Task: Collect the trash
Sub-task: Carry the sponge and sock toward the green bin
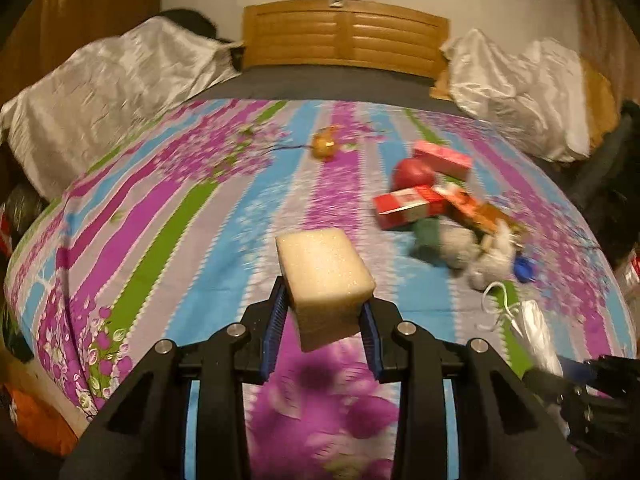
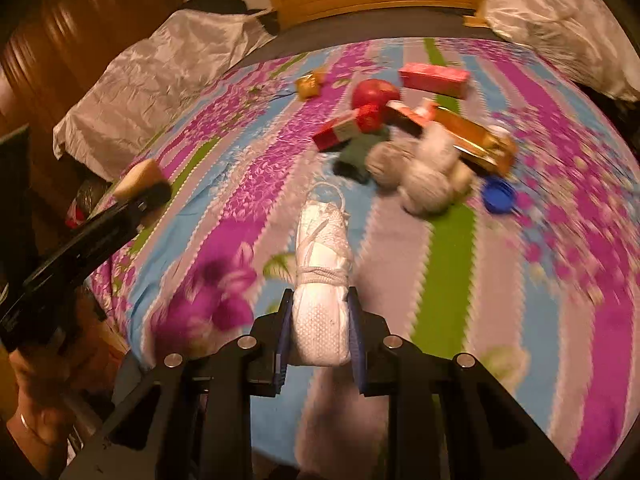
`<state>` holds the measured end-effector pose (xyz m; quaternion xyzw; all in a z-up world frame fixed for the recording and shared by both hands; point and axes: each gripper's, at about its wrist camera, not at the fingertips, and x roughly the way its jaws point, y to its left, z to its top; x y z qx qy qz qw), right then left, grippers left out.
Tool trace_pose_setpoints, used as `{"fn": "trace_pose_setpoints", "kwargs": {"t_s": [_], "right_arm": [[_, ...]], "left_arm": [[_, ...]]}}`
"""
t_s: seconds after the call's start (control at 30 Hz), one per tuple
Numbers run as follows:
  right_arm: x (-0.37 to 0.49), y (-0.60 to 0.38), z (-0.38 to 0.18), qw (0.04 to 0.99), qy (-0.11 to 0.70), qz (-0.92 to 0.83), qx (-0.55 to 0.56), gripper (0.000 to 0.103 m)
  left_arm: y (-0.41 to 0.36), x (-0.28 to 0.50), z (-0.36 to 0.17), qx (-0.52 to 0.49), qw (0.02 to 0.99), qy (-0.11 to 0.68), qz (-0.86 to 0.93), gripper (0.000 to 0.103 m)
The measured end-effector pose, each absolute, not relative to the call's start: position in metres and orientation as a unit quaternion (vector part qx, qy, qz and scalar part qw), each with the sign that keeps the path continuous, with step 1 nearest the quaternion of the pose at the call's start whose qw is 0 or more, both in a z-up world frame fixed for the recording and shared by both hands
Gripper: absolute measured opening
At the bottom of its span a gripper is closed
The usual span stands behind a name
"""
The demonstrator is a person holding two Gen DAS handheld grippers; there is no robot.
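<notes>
Your left gripper (image 1: pixel 326 320) fingers clamp a pale rectangular foam sponge block (image 1: pixel 325 268), held above the striped floral bedsheet (image 1: pixel 168 216). Your right gripper (image 2: pixel 320 336) grips a white cord-wrapped mesh bundle (image 2: pixel 323 280). Remaining trash pile (image 1: pixel 444 208) sits far right.

Striped floral bedspread (image 1: pixel 168 216), wooden headboard (image 1: pixel 344 34) — white satin pillows (image 1: pixel 116 88) at either side.

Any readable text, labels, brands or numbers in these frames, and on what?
None can be read.
Red-and-white carton: printing blurred.
Pink box: no legible print.
Orange-gold packet: blurred.
Foam block in the left gripper and white bundle in the right gripper: unmarked.
</notes>
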<state>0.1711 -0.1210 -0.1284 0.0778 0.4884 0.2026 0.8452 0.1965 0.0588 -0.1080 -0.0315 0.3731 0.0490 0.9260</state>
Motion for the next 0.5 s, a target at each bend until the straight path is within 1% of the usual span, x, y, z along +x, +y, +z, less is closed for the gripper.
{"fn": "trace_pose_setpoints", "kwargs": {"t_s": [0.3,0.5], "right_arm": [[0.134,-0.161,-0.073,0.885,0.425,0.169,0.092,0.027],[0.121,-0.199,-0.042,0.909,0.381,0.132,0.104,0.026]], "left_arm": [[-0.013,0.175,-0.085,0.006,0.932,0.362,-0.010,0.032],[-0.057,0.169,-0.064,0.027,0.939,0.339,-0.047,0.032]]}}
